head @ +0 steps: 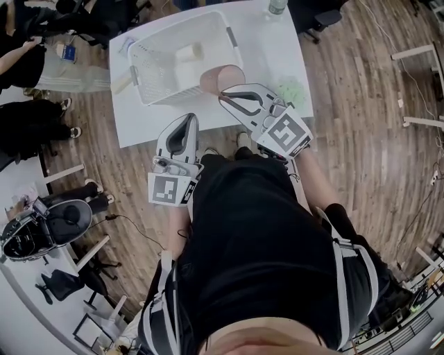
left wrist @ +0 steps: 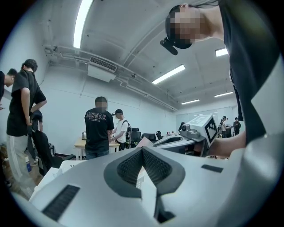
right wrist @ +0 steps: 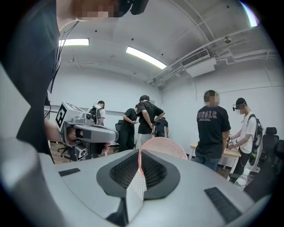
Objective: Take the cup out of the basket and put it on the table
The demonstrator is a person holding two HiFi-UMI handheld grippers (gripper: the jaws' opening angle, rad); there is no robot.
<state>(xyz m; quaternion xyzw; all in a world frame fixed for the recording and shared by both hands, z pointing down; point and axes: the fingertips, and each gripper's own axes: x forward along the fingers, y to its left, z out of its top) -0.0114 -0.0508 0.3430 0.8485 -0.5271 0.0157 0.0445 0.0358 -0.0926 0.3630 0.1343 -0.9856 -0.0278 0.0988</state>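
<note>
A pink perforated cup [head: 223,78] hangs just outside the near right corner of the white basket [head: 149,66], over the white table [head: 270,48]. My right gripper [head: 227,98] is shut on the cup's wall. In the right gripper view the cup [right wrist: 166,148] rises behind the closed jaws of the right gripper [right wrist: 139,153]. My left gripper [head: 187,120] hovers at the table's front edge, a little left of the cup, shut with nothing in it. In the left gripper view the left gripper [left wrist: 142,150] has its jaws touching, and the right gripper [left wrist: 186,138] shows beyond.
A cream block [head: 189,53] lies inside the basket. A green object [head: 293,90] sits on the table's right side and a bottle [head: 276,7] stands at its far edge. Several people [right wrist: 212,128] stand around the room by another table.
</note>
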